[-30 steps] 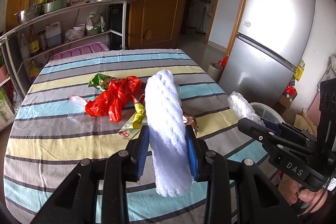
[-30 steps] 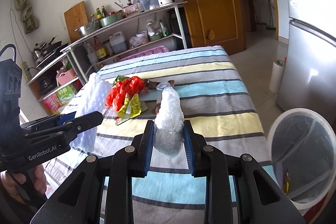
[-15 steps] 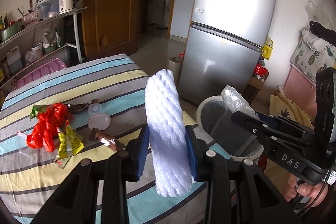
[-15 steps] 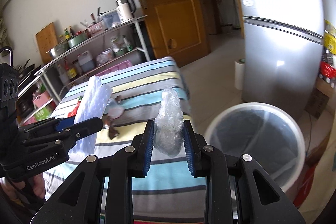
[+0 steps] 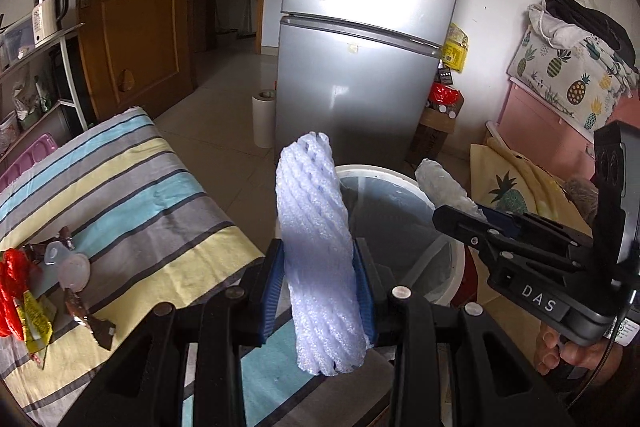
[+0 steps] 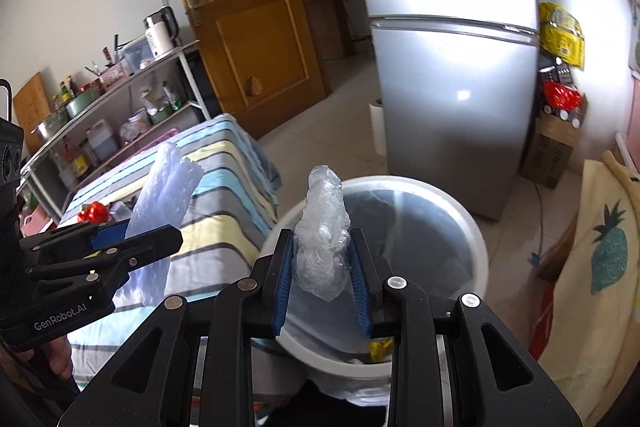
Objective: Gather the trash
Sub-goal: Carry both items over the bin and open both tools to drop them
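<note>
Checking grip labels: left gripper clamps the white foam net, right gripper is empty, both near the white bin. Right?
Not quite. The right gripper isn't empty: the right wrist view shows it clamping crumpled clear plastic. The left gripper clamps the foam net, near the bin.

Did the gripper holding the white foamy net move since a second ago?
Yes. The left gripper, shut on the foam net, swung off the striped table toward the white trash bin by the fridge.
</note>
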